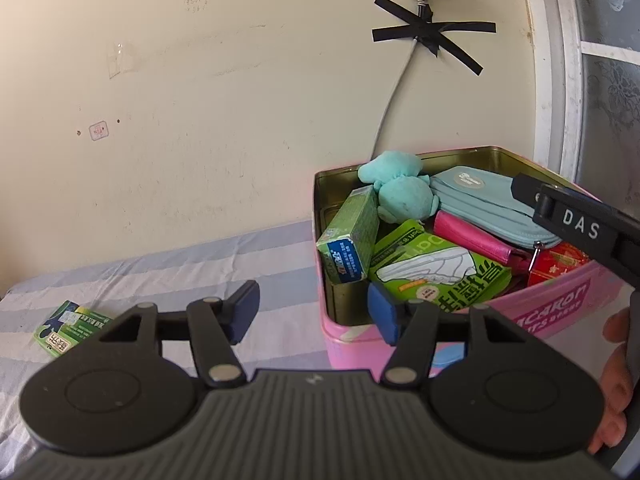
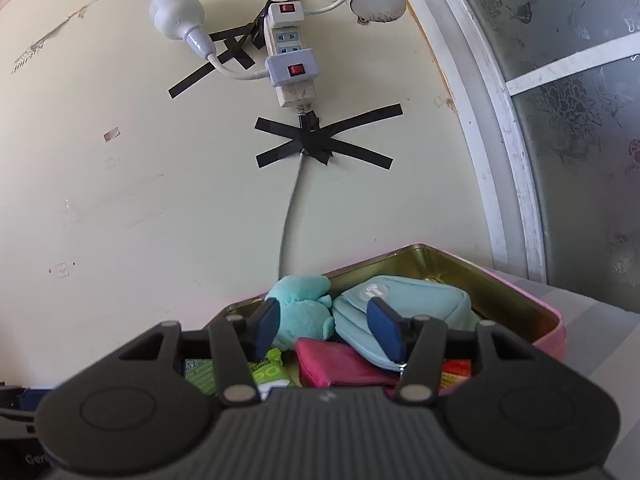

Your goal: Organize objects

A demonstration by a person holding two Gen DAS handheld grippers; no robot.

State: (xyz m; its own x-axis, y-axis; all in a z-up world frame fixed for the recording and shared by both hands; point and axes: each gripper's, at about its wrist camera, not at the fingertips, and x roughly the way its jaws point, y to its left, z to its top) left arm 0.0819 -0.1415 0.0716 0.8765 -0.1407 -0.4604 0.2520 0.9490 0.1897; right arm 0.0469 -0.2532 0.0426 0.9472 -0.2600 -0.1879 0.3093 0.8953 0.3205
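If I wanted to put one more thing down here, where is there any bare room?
The striped bedsheet lies bare between the small green packet and the pink metal tin. The tin is crowded: teal plush toy, green boxes, pale blue pouch and magenta wallet fill it, though some bare floor shows at its near-left corner.

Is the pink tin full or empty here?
Nearly full: the pink tin holds a teal plush, blue pouch, pink wallet and green boxes, piled to its rim.
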